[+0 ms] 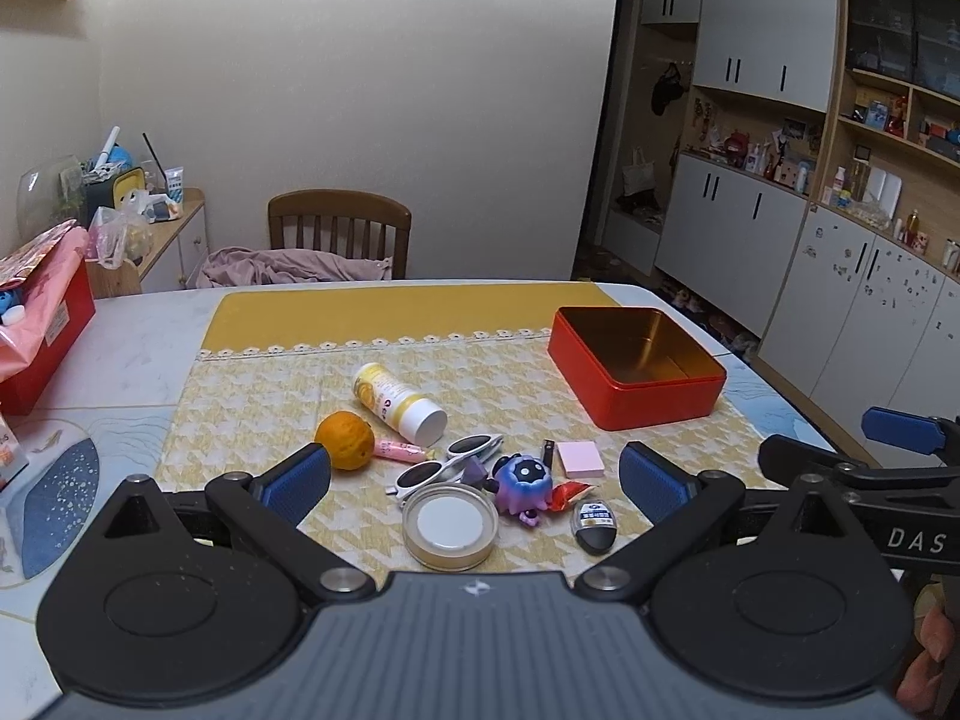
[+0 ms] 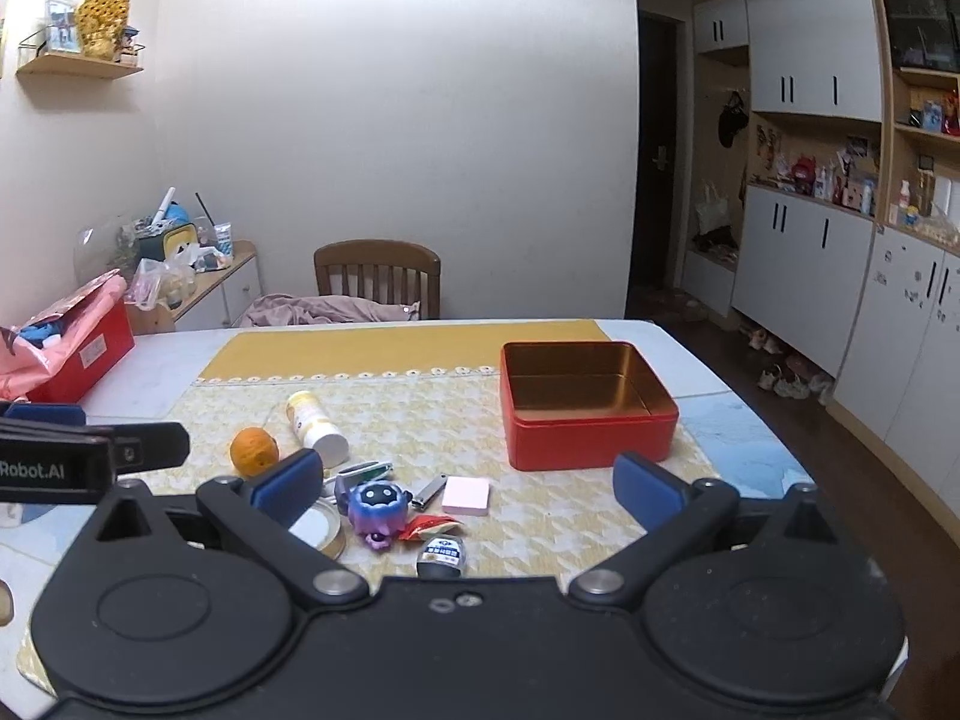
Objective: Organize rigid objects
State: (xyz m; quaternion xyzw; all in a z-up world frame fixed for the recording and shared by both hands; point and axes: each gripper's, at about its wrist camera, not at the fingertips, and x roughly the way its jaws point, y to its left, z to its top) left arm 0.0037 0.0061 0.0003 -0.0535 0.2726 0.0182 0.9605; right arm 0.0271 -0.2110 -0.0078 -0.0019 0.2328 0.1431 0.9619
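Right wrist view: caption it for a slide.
Open right hand-held gripper hovers over cluttered small items beside an empty red tin on the table.

Plain pale wall (image 1: 360, 72) ahead, wooden chair (image 1: 339, 228) below it — white cabinets (image 1: 774, 222) (shelves cluttered) off right, dim doorway (image 2: 657, 180) between.

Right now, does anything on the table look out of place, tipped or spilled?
The yellow bottle lies on its side beside the orange. The small items sit in a loose heap in front of the red tin, which is open and empty. Nothing looks spilled or broken. Both grippers are open, holding nothing.
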